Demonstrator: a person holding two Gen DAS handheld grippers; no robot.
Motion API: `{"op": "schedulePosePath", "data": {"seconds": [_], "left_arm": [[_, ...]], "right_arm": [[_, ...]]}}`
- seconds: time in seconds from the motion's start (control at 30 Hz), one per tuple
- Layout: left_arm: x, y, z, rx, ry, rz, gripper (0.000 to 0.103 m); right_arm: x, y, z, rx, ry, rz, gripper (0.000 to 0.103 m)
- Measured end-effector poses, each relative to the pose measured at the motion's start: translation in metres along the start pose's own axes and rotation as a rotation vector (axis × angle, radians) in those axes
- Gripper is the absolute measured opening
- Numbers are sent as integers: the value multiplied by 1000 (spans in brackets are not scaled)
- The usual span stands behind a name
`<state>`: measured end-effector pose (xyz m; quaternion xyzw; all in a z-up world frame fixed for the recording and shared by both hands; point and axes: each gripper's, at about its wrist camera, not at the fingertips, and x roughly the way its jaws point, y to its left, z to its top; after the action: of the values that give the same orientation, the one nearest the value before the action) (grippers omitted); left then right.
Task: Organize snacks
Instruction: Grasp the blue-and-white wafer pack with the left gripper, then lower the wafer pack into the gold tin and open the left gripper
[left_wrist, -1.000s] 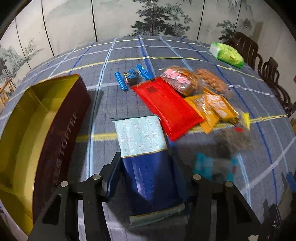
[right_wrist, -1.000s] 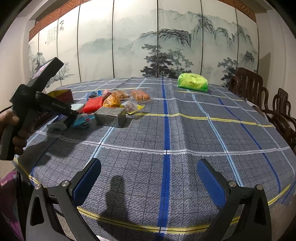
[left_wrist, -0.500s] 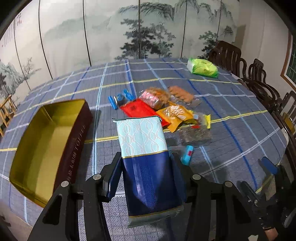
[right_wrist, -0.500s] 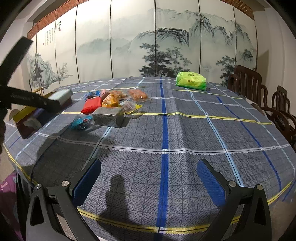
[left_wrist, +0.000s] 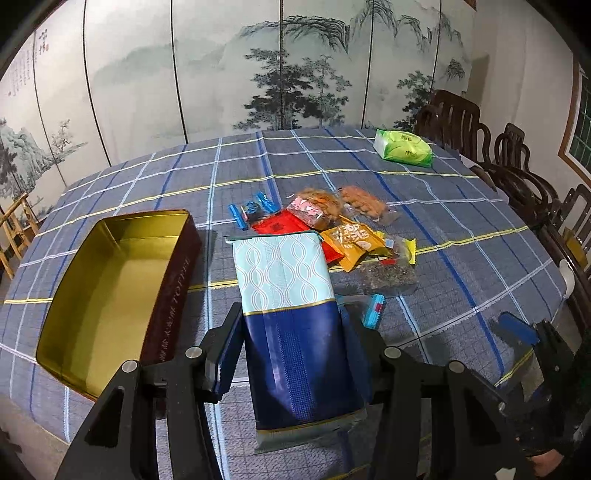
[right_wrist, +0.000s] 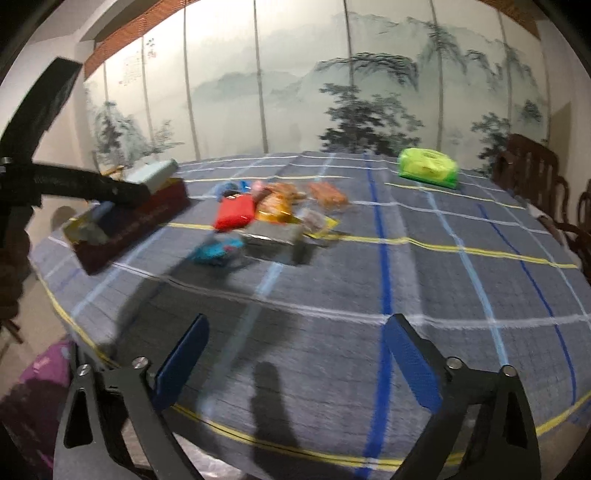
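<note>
My left gripper (left_wrist: 290, 332) is shut on a long snack packet (left_wrist: 284, 280), pale teal on top and dark blue below, and holds it above the table. To its left stands an open maroon toffee tin (left_wrist: 175, 291) with a gold inside. In the right wrist view the packet (right_wrist: 153, 173) hangs over that tin (right_wrist: 147, 218). A pile of snacks lies beyond: a red packet (left_wrist: 275, 223), an orange one (left_wrist: 351, 240), a grey one (left_wrist: 388, 275) and small blue sweets (left_wrist: 251, 210). My right gripper (right_wrist: 297, 332) hovers over the near table edge, its jaws closing with nothing between them.
A green pack (left_wrist: 402, 147) lies alone at the far right of the round table with its checked cloth (right_wrist: 443, 280). Dark wooden chairs (left_wrist: 458, 114) stand along the right side. A painted folding screen closes the back. Something purple (right_wrist: 40, 373) sits below the table's left edge.
My left gripper has risen with the packet, so the table sits farther below and the whole tin shows. The right view has swung and blurred, and its jaws stand a little narrower.
</note>
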<state>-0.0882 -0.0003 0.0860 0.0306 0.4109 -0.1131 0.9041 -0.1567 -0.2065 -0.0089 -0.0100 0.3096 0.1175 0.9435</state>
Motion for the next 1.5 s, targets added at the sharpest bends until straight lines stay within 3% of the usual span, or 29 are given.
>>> {"op": "schedulePosePath", "data": {"seconds": [0.13,0.5,0.8,1.03,1.5], "left_arm": [[-4,7,0,-8,-3,4,48],[-14,50,11,-34,-24,59,48],[-2,101,21,5,-17,172,48],[18,139,27,13,22,229,48],[85,194,42,45,172,251,48]], "right_arm": [[3,8,12,-16,8,39,84],[5,21,11,-21,50,70,84],[12,35,19,-44,74,81,85],[21,45,22,-60,102,85,85],[41,56,38,-95,136,87,85]]}}
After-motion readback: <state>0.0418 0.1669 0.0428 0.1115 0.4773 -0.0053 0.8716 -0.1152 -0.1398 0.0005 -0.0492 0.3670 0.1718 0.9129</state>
